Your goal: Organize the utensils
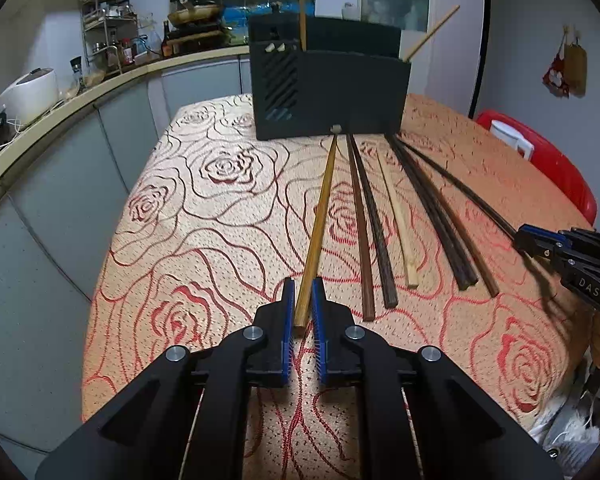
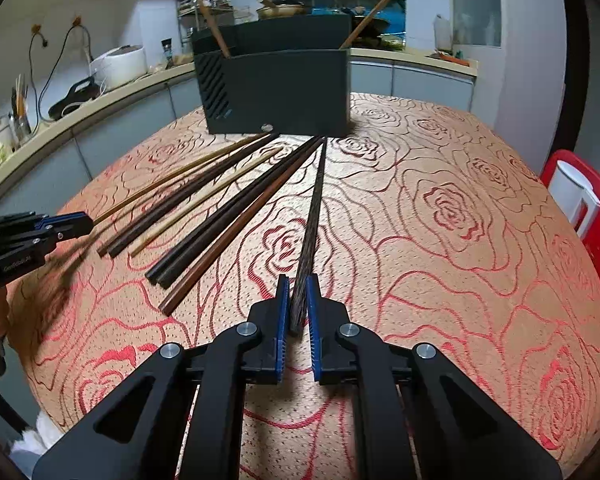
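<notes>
Several chopsticks lie in a fan on the rose-patterned tablecloth (image 1: 204,208), tips toward a black utensil holder (image 1: 340,92) at the far edge. My left gripper (image 1: 303,292) is shut on the butt end of a light brown chopstick (image 1: 320,220), the leftmost one. My right gripper (image 2: 298,290) is shut on the butt end of a dark speckled chopstick (image 2: 314,208), the rightmost one. Each gripper also shows in the other view: the right gripper (image 1: 532,240) and the left gripper (image 2: 76,226). The holder (image 2: 276,88) has one chopstick standing at each end.
Between the held ones lie dark brown chopsticks (image 1: 374,232), a pale one (image 1: 400,224) and more dark ones (image 1: 440,216). A red chair (image 1: 548,164) with a white jug stands to the right. A kitchen counter (image 1: 40,120) with appliances runs along the left and back.
</notes>
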`<state>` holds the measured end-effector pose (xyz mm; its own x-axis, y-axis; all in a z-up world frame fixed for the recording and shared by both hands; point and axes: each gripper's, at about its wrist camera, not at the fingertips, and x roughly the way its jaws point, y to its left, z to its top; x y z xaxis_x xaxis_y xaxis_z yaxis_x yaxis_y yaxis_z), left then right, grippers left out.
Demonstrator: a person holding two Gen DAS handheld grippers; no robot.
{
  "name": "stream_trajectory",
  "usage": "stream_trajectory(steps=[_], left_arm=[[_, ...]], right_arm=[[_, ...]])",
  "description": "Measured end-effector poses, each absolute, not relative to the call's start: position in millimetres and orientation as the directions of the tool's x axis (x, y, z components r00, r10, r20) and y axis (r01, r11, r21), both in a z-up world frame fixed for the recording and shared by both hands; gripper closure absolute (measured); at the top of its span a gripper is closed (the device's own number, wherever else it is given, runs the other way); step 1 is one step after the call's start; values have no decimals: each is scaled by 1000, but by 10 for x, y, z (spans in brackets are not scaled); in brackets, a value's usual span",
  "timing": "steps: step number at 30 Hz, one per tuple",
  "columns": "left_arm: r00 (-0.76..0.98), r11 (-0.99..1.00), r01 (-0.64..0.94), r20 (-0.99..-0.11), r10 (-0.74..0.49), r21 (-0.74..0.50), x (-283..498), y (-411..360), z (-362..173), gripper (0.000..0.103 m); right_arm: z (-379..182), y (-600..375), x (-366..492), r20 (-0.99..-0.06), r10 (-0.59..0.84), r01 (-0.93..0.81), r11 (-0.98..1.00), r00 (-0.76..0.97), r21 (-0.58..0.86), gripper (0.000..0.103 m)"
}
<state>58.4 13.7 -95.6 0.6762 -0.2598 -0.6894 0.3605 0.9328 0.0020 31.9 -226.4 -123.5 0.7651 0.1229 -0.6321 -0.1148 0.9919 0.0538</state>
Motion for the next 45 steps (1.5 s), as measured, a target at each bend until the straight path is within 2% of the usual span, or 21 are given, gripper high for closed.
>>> stream_trajectory(steps=[5, 16, 17, 23, 31, 40, 42, 43, 44, 45], left_arm=[[723, 929, 369, -632, -278, 14, 461, 145, -743, 96], [798, 939, 345, -526, -294, -2, 366, 217, -222, 97], [804, 937, 348, -515, -298, 1, 364, 206, -158, 103], [829, 933, 359, -466, -309, 21, 410, 160, 156, 103], [823, 938, 346, -481, -302, 3, 448, 218, 149, 103], [756, 956, 292, -608, -242, -17, 505, 473, -415, 102], [742, 957, 290, -628, -234, -14, 488, 510, -535, 90], [734, 957, 289, -638, -231, -14, 485, 525, -589, 84], [727, 958, 285, -649, -225, -13, 481, 538, -647, 72], [723, 959, 283, -655, -220, -9, 476, 549, -693, 69]], right_arm=[[-1016, -2356, 252, -593, 133, -106, 991, 794, 79, 94], [-342, -2674, 63, -437, 126, -90, 991, 891, 102, 97], [-291, -2699, 59, -426, 127, -91, 990, 896, 105, 98], [9, -2806, 130, -364, 146, -108, 986, 920, 124, 98], [-118, -2836, 145, -398, 166, -126, 984, 902, 125, 98], [-458, -2835, 70, -466, 177, -138, 983, 867, 118, 98], [-555, -2834, 60, -487, 184, -140, 982, 854, 126, 97], [-610, -2833, 54, -500, 187, -140, 981, 846, 131, 90], [-659, -2834, 51, -512, 189, -139, 981, 838, 135, 77], [-718, -2837, 36, -521, 181, -129, 982, 834, 136, 70]])
